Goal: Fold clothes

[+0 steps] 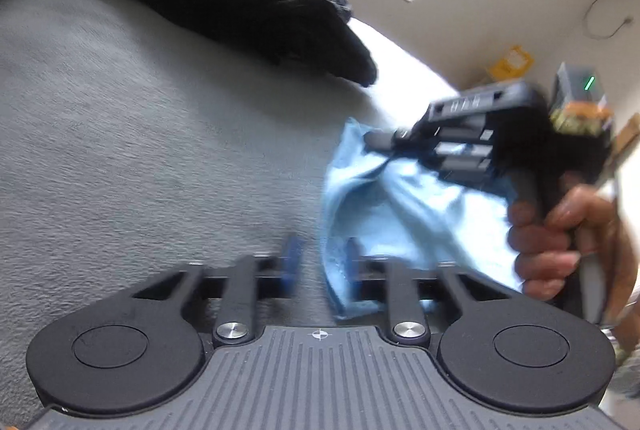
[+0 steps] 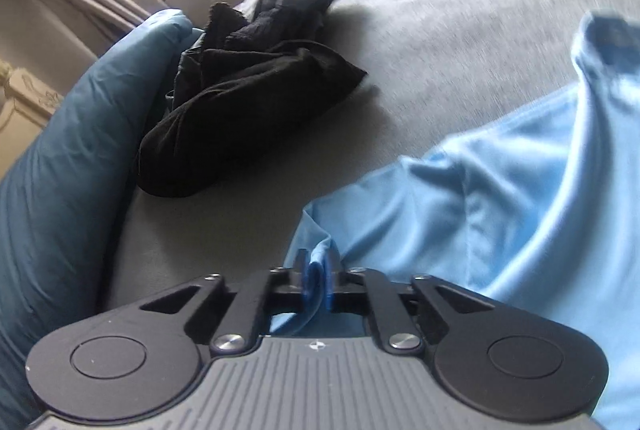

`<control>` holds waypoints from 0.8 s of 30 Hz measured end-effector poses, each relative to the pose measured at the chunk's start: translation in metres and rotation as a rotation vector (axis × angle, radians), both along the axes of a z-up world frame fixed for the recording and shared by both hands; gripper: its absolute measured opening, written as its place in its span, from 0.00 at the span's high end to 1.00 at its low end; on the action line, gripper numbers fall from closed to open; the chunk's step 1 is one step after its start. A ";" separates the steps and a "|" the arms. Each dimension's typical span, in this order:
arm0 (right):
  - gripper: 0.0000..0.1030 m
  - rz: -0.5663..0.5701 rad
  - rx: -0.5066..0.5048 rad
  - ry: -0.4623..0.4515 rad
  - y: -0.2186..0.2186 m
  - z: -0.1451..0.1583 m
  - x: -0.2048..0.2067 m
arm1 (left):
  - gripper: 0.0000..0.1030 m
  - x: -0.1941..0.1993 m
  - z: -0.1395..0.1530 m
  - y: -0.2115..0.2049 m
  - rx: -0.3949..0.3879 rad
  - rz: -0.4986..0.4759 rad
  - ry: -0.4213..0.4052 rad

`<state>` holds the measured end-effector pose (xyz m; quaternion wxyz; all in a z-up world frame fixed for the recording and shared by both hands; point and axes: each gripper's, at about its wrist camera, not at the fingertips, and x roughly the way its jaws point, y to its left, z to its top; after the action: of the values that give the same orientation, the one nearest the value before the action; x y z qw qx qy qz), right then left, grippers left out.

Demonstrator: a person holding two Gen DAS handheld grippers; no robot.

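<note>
Right wrist view shows the right gripper (image 2: 316, 280) with its jaws clamped on an edge of the light blue garment (image 2: 500, 198), a fold of cloth pinched between the blue pads. From there the garment rises and drapes off to the right, bunched and partly lifted off the grey bed (image 2: 440, 10). I would judge it is held by this edge so it can be pulled taut and laid flat for a fold.

From the left wrist view, the left gripper (image 1: 320, 264) has its jaws visibly apart, though the picture is smeared with motion. The garment's hem (image 1: 340, 270) hangs against the right-hand pad, with nothing pressed between the two. It looks placed to take a second hold on that edge, not yet gripping. Beyond it the right gripper (image 1: 400, 140) bites the cloth's upper part, and the person's hand (image 1: 560, 242) wraps around its handle.

A heap of black clothes (image 2: 248, 90) lies crumpled farther up the bed, well apart from the blue piece, probably waiting its turn. A dark blue pillow (image 2: 72, 158) sits beside the heap at the bed's edge.

My guess is the fold has barely started: the garment is still rumpled, and a second firm hold seems needed before it can be spread out.
</note>
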<state>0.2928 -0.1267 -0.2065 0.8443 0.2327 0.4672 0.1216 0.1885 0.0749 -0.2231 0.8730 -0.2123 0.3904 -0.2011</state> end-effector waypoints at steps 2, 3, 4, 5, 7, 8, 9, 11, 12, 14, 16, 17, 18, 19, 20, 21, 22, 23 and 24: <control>0.98 0.042 -0.076 -0.069 0.021 0.009 0.000 | 1.00 0.001 -0.001 0.008 -0.028 0.046 0.005; 0.98 0.066 -0.114 -0.103 0.032 0.013 0.000 | 1.00 -0.002 -0.001 0.009 -0.033 0.067 0.005; 0.98 0.091 -0.152 -0.137 0.044 0.018 0.000 | 1.00 -0.005 -0.002 0.009 -0.034 0.082 0.005; 0.98 0.125 -0.192 -0.169 0.057 0.021 -0.001 | 1.00 -0.008 -0.001 0.009 -0.031 0.093 0.002; 0.98 0.199 -0.266 -0.224 0.083 0.027 -0.002 | 1.00 -0.015 -0.001 0.008 -0.026 0.112 -0.004; 0.98 0.228 -0.288 -0.241 0.093 0.027 -0.004 | 1.00 -0.018 -0.001 0.008 -0.025 0.120 -0.007; 0.98 0.248 -0.297 -0.252 0.101 0.028 -0.004 | 1.00 -0.021 0.000 0.009 -0.024 0.128 -0.010; 0.98 0.269 -0.294 -0.256 0.108 0.025 -0.005 | 1.00 -0.026 -0.001 0.011 -0.029 0.143 -0.012; 0.98 0.275 -0.294 -0.255 0.110 0.023 -0.005 | 1.00 -0.028 -0.001 0.012 -0.039 0.152 -0.013; 0.98 0.278 -0.290 -0.253 0.113 0.020 -0.004 | 1.00 -0.031 -0.004 0.014 -0.053 0.170 -0.014; 0.98 0.281 -0.277 -0.256 0.114 0.018 -0.005 | 1.00 -0.033 -0.005 0.014 -0.061 0.185 -0.011; 0.98 0.285 -0.269 -0.261 0.116 0.017 -0.006 | 1.00 -0.034 -0.006 0.015 -0.065 0.193 -0.009; 0.98 0.291 -0.267 -0.266 0.118 0.017 -0.005 | 1.00 -0.035 -0.006 0.015 -0.065 0.197 -0.011; 0.98 0.296 -0.267 -0.270 0.121 0.016 -0.004 | 1.00 -0.036 -0.005 0.015 -0.066 0.202 -0.015; 0.98 0.302 -0.271 -0.275 0.123 0.015 -0.004 | 1.00 -0.037 -0.005 0.014 -0.066 0.207 -0.018; 0.98 0.307 -0.276 -0.280 0.125 0.014 -0.005 | 1.00 -0.037 -0.006 0.015 -0.067 0.210 -0.018; 0.98 0.311 -0.281 -0.283 0.127 0.013 -0.005 | 1.00 -0.037 -0.007 0.015 -0.069 0.214 -0.016; 0.98 0.314 -0.287 -0.284 0.128 0.011 -0.004 | 1.00 -0.037 -0.008 0.015 -0.070 0.217 -0.015; 0.98 0.317 -0.291 -0.282 0.129 0.008 -0.003 | 1.00 -0.036 -0.008 0.016 -0.069 0.219 -0.012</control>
<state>0.2896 0.0024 -0.1986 0.8961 0.0133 0.3882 0.2150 0.1524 0.0905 -0.2315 0.8843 -0.2823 0.3522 -0.1192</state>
